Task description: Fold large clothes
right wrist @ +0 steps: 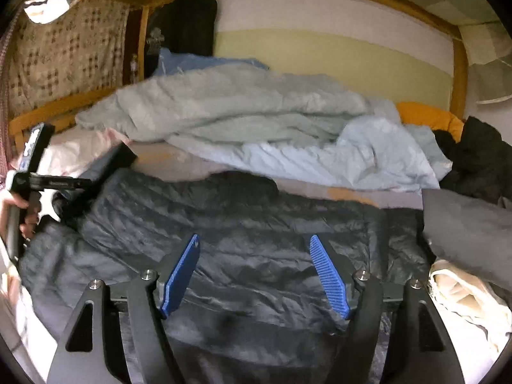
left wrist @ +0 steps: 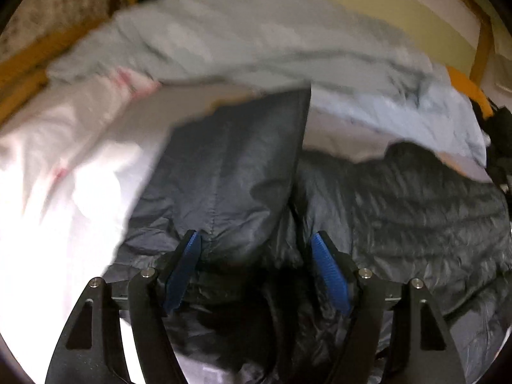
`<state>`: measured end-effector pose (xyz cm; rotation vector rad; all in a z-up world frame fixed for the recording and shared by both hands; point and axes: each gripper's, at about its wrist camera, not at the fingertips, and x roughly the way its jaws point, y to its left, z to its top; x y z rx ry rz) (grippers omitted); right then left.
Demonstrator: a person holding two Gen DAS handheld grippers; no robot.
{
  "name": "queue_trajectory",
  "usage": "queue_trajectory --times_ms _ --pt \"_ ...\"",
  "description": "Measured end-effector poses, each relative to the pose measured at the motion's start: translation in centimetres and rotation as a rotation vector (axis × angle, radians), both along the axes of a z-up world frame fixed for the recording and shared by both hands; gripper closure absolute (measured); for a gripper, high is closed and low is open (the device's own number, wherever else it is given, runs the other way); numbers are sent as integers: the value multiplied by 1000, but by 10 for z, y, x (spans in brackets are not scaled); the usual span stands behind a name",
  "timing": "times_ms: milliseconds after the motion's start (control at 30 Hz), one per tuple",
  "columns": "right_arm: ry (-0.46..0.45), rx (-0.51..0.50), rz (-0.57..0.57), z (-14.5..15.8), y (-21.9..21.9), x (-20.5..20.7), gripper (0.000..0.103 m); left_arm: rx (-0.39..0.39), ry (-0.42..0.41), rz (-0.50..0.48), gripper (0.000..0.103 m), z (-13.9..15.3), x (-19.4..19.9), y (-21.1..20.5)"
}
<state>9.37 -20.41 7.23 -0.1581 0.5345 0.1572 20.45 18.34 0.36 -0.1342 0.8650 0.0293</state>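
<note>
With both sets of jaws standing wide, I'm gripping nothing right now. The left gripper [left wrist: 256, 240] points steeply down at the dark puffer jacket [left wrist: 400, 198]; its blue pads [left wrist: 184, 272] sit either side of a raised fold of that jacket, the left pad just at the fabric, the right pad clear of it, so no pinch. That fold, a sleeve or flap [left wrist: 240, 160], runs from between the fingers up toward 12 o'clock, and the view is blurred.

The right gripper [right wrist: 254, 243] hovers over the same jacket [right wrist: 256, 217] at a shallower tilt, with only flat quilted fabric showing between its pads [right wrist: 329, 275], apart from them.

In the right wrist view, at 9 o'clock, I see a hand [right wrist: 22, 214] wrapped round the left tool's handle, its fingers angled down onto the jacket's left end.

The jacket lies spread across the bed, filling the lower half of both views. Beyond it at 12 o'clock is a crumpled pale grey-blue duvet [right wrist: 240, 112], then the wooden bed frame [right wrist: 460, 73]. White bedding [left wrist: 48, 176] sits at 9 o'clock in the left view, and a grey garment [right wrist: 470, 224] at 3 o'clock in the right.
</note>
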Motion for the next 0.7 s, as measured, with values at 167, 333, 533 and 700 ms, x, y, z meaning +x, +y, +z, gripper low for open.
queue_trajectory --times_ms 167,333,533,700 --pt "25 72 -58 -1 -25 7 30 115 -13 42 100 -4 -2 -4" --pt "19 106 -82 8 -33 1 30 40 -270 -55 101 49 -44 -23" --pt "-21 93 -44 22 -23 -14 30 -227 -460 -346 101 96 -125 -73" --pt "-28 48 -4 20 -6 -21 30 -424 -670 -455 101 108 -163 -86"
